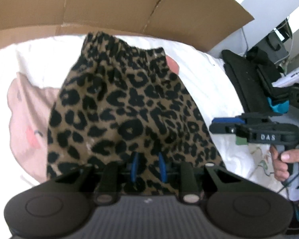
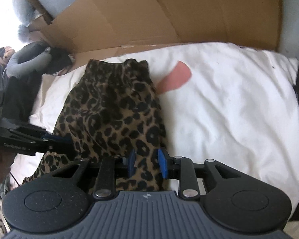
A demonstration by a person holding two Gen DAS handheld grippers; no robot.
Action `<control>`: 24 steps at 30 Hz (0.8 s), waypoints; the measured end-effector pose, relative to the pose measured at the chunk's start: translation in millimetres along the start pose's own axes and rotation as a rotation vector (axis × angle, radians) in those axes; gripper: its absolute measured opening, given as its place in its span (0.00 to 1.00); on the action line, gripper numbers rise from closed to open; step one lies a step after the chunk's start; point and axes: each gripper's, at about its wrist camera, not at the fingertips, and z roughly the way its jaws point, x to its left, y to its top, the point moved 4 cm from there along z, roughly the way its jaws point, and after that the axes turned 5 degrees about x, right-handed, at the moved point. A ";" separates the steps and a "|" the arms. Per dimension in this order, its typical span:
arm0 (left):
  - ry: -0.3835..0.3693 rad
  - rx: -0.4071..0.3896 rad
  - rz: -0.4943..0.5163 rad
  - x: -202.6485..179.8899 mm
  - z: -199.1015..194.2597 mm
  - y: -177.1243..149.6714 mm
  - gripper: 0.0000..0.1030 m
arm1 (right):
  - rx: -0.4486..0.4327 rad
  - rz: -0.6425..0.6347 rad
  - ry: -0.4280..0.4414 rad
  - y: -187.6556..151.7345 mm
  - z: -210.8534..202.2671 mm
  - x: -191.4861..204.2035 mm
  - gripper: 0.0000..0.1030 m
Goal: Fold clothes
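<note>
A leopard-print garment [image 1: 117, 107] lies lengthwise on the white bedding [image 1: 199, 83], its gathered waistband at the far end. My left gripper [image 1: 149, 166] is shut on the near hem, with cloth bunched between its blue pads [image 1: 136, 164]. In the right wrist view the same garment [image 2: 113, 109] runs away from my right gripper [image 2: 147, 164], which is shut on the near edge further right. The left gripper [image 2: 67, 141] enters that view from the left, its blue finger buried in the cloth. The right gripper [image 1: 213, 128] reaches the garment's right edge in the left wrist view.
A pink garment [image 1: 28, 115] lies under the leopard one, with a corner showing [image 2: 175, 77] beside the waistband. Flattened cardboard [image 2: 169, 16] stands behind the bed. A black bag [image 1: 249, 79] sits at the right edge. A person's hand [image 1: 285, 159] grips the right handle.
</note>
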 end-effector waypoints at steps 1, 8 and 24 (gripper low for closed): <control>0.006 -0.011 -0.002 1.1 -0.3 2.8 0.23 | 0.009 -0.012 -0.004 1.8 4.1 2.6 0.28; 0.037 0.016 -0.005 13.2 26.8 11.9 0.18 | 0.033 -0.088 -0.052 13.0 32.7 7.8 0.29; 0.023 -0.097 0.048 -6.0 -4.6 37.4 0.12 | -0.093 -0.032 -0.120 34.6 14.8 -12.2 0.30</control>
